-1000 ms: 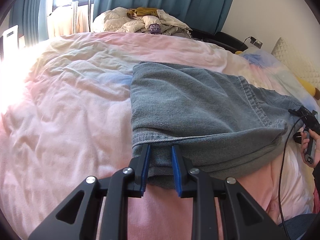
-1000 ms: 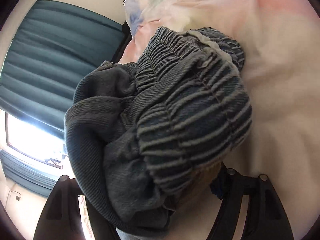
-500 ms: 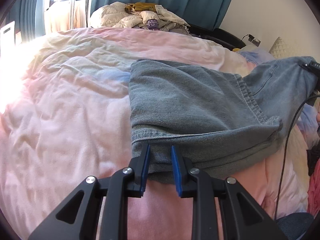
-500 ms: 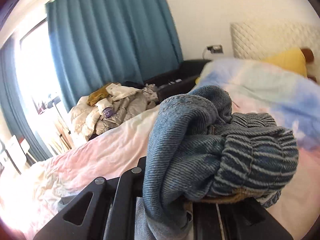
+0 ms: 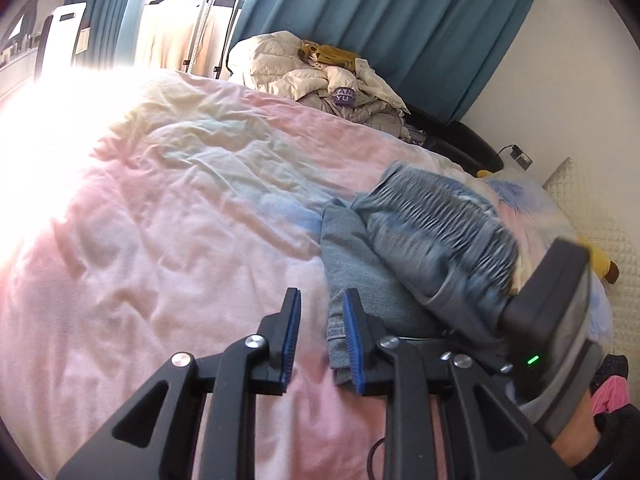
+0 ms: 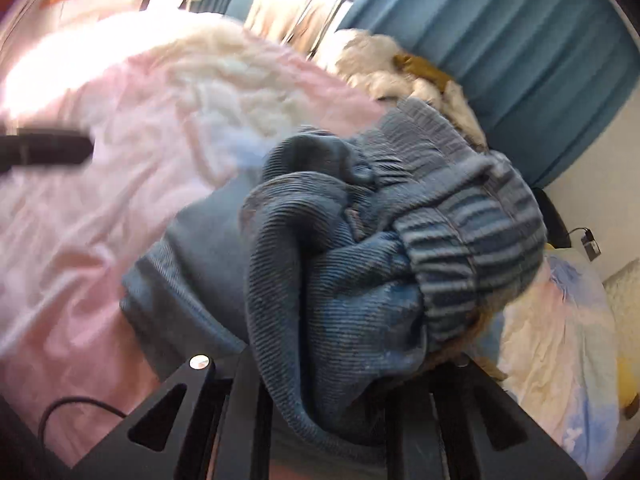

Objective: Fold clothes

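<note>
My left gripper jaws narrowly apart, empty | right gripper clamped on jeans, carried over their folded half | pink duvet, teal curtains | clothes heap beyond.

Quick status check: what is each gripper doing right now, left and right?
Left gripper: open, nothing between its blue pads, beside the folded blue denim garment.
Right gripper: shut on the denim garment's ribbed waistband end.

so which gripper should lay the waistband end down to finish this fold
Right. The right gripper is already clamped on the jeans at the bunched waistband, above the folded part. The left gripper holds nothing, beside the denim edge.
</note>
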`<state>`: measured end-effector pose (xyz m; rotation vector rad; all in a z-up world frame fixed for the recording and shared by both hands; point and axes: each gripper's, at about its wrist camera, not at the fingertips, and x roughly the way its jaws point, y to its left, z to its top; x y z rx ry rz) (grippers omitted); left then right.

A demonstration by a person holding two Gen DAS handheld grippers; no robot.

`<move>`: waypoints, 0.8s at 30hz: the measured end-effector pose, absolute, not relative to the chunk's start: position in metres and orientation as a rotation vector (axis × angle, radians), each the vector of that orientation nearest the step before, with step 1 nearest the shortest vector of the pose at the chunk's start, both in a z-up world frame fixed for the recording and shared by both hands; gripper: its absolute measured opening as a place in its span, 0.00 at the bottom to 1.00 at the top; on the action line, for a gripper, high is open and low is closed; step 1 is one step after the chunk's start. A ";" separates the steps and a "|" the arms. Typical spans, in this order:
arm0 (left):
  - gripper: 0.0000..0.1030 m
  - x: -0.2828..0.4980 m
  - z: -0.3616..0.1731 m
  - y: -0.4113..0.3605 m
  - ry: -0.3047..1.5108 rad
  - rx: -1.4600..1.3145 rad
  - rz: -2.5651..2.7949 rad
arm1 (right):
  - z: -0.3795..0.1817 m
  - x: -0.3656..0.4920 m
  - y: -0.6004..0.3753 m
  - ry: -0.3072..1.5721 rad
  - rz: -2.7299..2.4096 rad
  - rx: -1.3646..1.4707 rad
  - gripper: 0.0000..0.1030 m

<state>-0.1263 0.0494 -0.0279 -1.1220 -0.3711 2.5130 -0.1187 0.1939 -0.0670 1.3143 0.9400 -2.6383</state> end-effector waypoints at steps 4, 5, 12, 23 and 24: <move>0.21 -0.127 -0.026 0.044 -0.405 -1.106 2.512 | -0.083 -0.117 0.182 1.133 -2.615 1.294 0.18; 0.21 -0.128 -0.026 0.043 -0.415 -1.103 2.505 | -0.079 -0.118 0.186 1.080 -2.627 1.303 0.22; 0.21 -0.131 -0.025 0.032 -0.527 -1.081 2.461 | -0.039 -0.094 0.214 0.557 -2.671 1.300 0.59; 0.21 -0.133 -0.040 0.036 -0.536 -1.116 2.451 | 0.017 -0.088 0.290 -0.379 -2.778 0.931 0.63; 0.22 -0.132 -0.041 0.037 -0.533 -1.118 2.453 | 0.013 -0.096 0.297 -0.466 -2.773 0.940 0.63</move>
